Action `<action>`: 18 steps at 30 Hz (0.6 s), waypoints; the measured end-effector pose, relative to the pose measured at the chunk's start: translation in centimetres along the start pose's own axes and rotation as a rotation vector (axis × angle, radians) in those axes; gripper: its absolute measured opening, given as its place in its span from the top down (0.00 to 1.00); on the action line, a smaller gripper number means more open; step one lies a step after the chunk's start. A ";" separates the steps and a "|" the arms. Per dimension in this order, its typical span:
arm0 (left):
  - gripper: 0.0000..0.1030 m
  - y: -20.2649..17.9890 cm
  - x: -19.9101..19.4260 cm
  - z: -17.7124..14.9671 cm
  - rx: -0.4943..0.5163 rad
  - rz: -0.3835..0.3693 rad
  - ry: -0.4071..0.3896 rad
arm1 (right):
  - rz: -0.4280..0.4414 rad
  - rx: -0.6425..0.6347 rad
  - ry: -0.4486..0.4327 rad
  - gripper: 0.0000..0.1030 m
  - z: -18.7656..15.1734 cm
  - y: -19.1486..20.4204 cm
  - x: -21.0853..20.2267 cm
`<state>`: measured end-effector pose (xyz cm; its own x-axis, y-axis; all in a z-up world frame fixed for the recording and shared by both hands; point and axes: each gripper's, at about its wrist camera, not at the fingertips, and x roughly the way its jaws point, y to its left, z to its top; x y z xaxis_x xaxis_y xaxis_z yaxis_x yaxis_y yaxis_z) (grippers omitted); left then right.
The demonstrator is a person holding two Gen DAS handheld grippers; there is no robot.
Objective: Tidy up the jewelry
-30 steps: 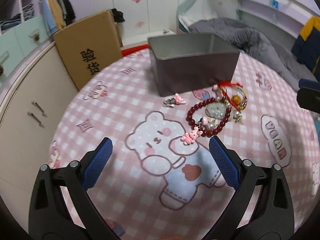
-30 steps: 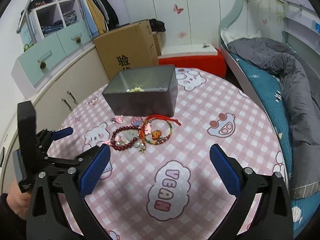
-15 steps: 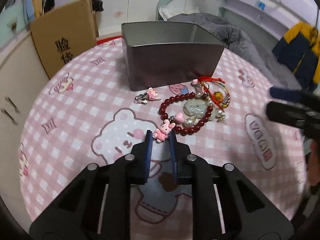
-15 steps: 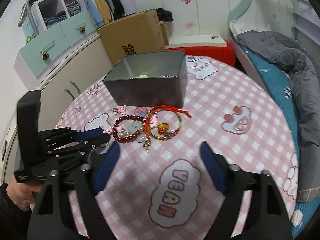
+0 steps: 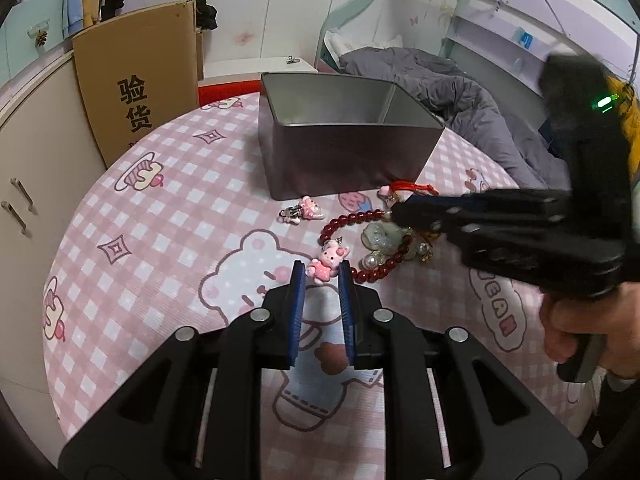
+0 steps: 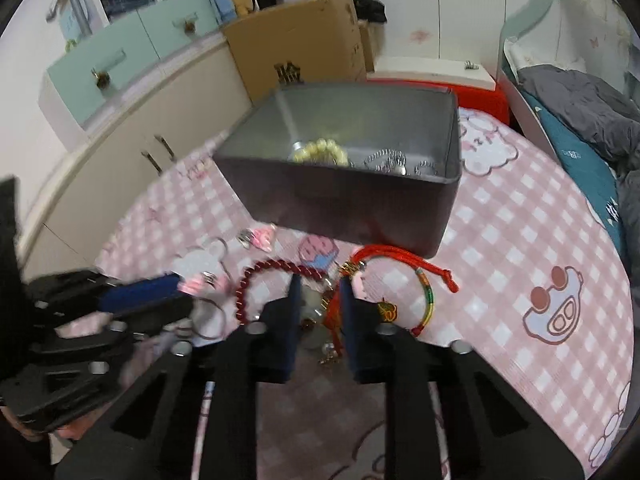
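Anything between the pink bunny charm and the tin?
Partly. The bunny charm sits between the left hand-held gripper's pads, and a smaller pink charm lies on the cloth between it and the tin. The tin's near wall must be cleared too. Above the cloth, nothing visible blocks the way.

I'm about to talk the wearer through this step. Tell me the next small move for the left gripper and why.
Probably lift and carry toward the grey tin. The left gripper has its blue pads closed on the pink bunny charm, which is tied to the dark red bead bracelet, so raise slowly. The right gripper, jaws just closed, is at the red cord bracelet beside it.
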<state>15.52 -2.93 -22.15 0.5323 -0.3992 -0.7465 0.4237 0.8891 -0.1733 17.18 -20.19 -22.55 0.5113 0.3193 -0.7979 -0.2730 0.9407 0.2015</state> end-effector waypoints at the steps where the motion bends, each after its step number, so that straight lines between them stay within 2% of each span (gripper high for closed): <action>1: 0.84 0.0 -0.1 0.0 -0.001 -0.001 -0.002 | -0.003 0.006 0.000 0.91 -0.1 -0.1 0.1; 4: 0.84 0.0 -0.6 0.0 -0.005 -0.004 -0.011 | 0.044 0.054 -0.010 0.94 -0.4 -1.0 -0.5; 8: 0.84 -0.2 -0.9 0.2 -0.009 -0.008 -0.018 | 0.050 0.078 -0.009 0.94 -0.5 -1.5 -0.5; 14: 0.84 -0.4 -0.9 0.1 0.001 -0.009 -0.018 | 0.033 0.091 -0.033 0.91 0.3 -1.1 -0.7; 18: 0.84 -0.5 -1.0 0.0 -0.005 -0.006 -0.017 | 0.003 0.070 -0.009 0.90 0.3 -0.8 0.1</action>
<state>14.80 -2.95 -21.36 0.5427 -0.4080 -0.7342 0.4227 0.8880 -0.1810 17.70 -20.86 -22.67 0.5177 0.3232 -0.7922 -0.2169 0.9452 0.2439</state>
